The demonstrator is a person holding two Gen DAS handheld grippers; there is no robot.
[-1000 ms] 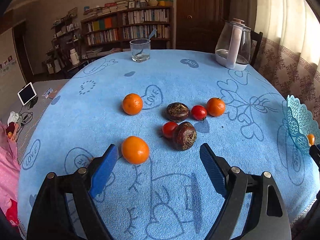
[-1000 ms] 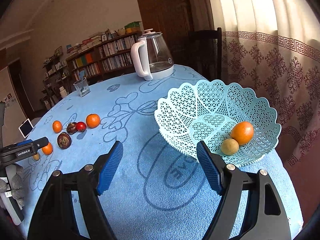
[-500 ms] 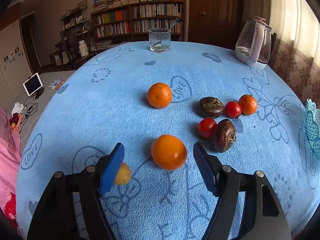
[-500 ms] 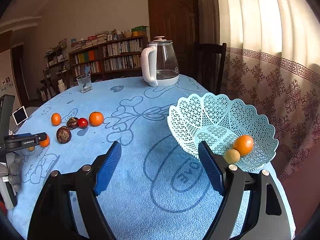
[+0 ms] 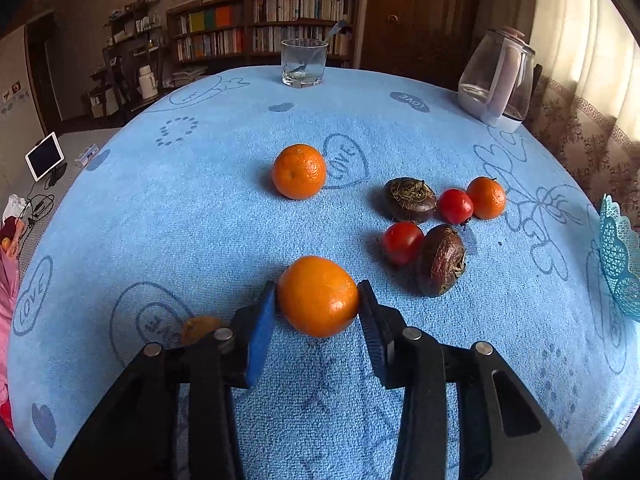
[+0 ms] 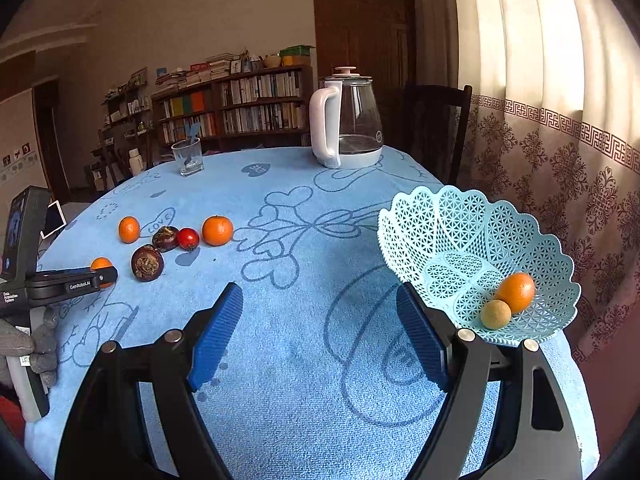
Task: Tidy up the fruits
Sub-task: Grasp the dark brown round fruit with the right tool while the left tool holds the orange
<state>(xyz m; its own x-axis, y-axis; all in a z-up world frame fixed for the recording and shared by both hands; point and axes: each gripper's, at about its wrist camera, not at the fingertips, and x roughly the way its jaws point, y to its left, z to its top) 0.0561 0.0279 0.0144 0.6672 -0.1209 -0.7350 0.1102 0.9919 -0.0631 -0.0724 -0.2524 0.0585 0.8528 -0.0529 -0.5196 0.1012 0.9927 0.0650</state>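
Note:
My left gripper (image 5: 318,304) is shut on an orange (image 5: 318,296) that rests on the blue tablecloth (image 5: 200,232). A small yellow-brown fruit (image 5: 198,328) lies just left of its left finger. Beyond lie another orange (image 5: 299,171), two dark brown fruits (image 5: 409,199) (image 5: 441,260), two tomatoes (image 5: 401,241) (image 5: 455,206) and a small orange (image 5: 486,197). My right gripper (image 6: 320,336) is open and empty above the cloth, left of the light blue lattice basket (image 6: 460,240), which holds an orange (image 6: 516,291) and a small yellow-brown fruit (image 6: 496,314).
A glass with a spoon (image 5: 304,62) and a glass kettle (image 5: 496,80) stand at the table's far edge. A dark chair (image 6: 432,128) is behind the kettle. The basket's rim (image 5: 620,256) shows at the right of the left wrist view. Curtains hang right.
My left gripper moved forward and closed its fingers around the nearest orange. My right gripper shifted a little left, away from the basket, and stayed open.

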